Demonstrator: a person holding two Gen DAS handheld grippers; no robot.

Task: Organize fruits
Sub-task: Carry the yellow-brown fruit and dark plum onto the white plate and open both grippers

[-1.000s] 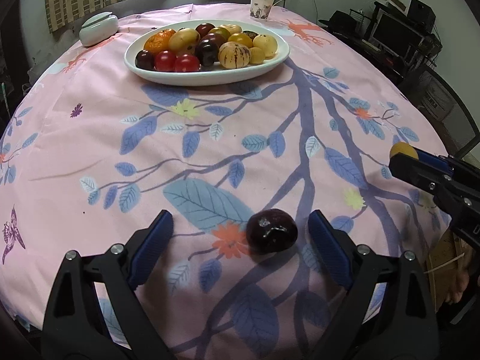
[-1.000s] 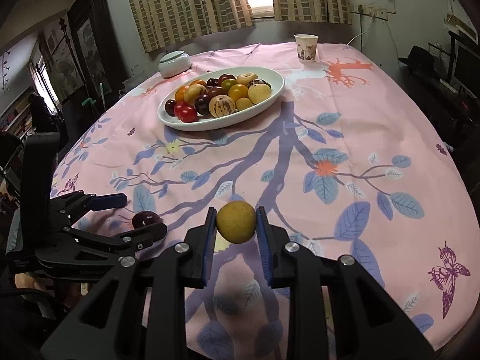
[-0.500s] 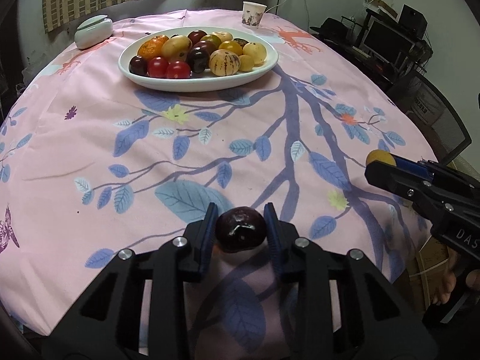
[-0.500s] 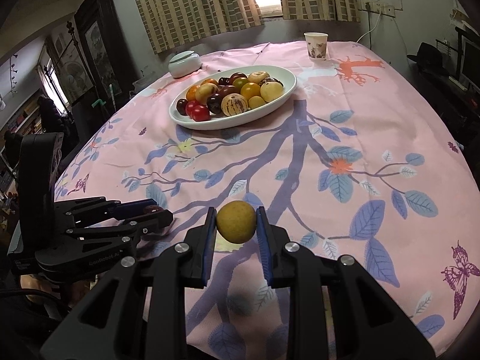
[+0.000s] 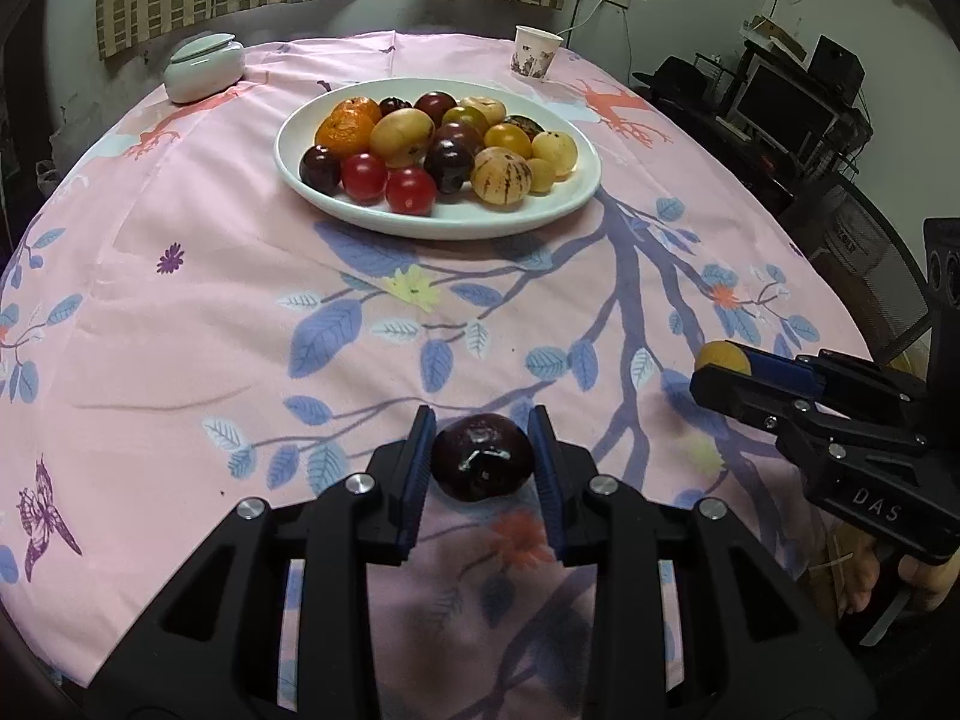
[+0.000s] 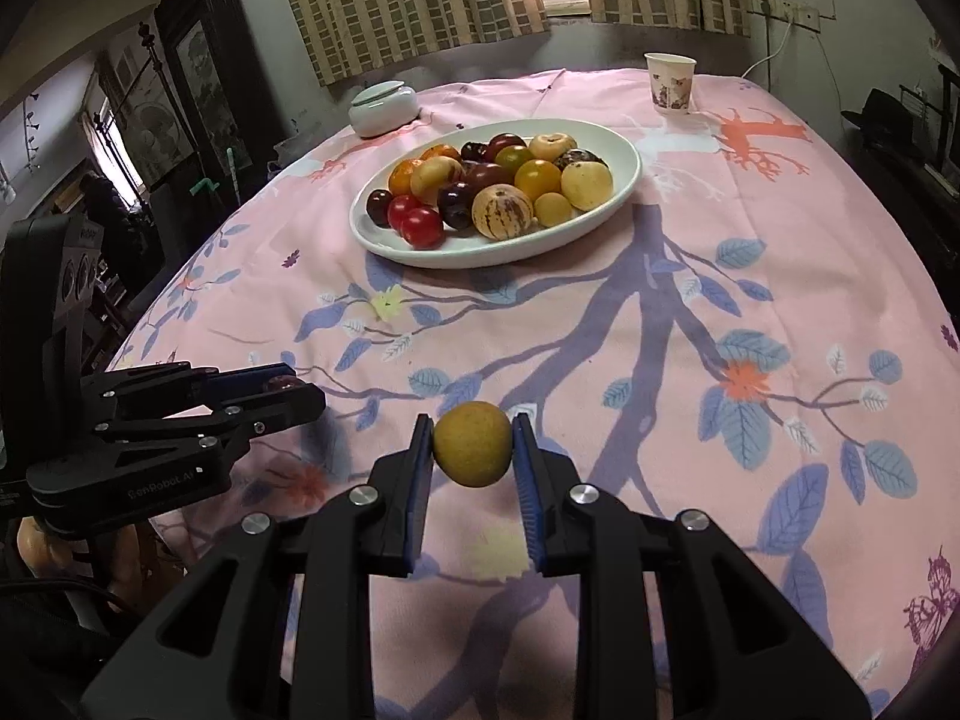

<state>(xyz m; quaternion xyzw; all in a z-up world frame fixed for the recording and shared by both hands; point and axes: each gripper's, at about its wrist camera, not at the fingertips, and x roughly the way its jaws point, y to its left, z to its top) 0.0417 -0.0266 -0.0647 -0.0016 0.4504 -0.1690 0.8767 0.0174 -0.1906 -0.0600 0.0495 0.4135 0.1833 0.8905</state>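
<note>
My left gripper is shut on a dark purple plum and holds it above the pink cloth. My right gripper is shut on a yellow-brown round fruit, also lifted. The right gripper shows at the right of the left wrist view with the yellow fruit at its tip. The left gripper shows at the left of the right wrist view. A white oval plate across the table holds several fruits: plums, red tomatoes, an orange, yellow fruits and a striped melon.
A pink floral tablecloth covers the round table. A paper cup and a pale lidded jar stand at the far edge. A desk with monitors is to the right.
My left gripper closed on the dark plum and lifted it off the cloth. Both grippers rose and moved forward toward the plate. The right gripper kept its hold on the yellow fruit.
</note>
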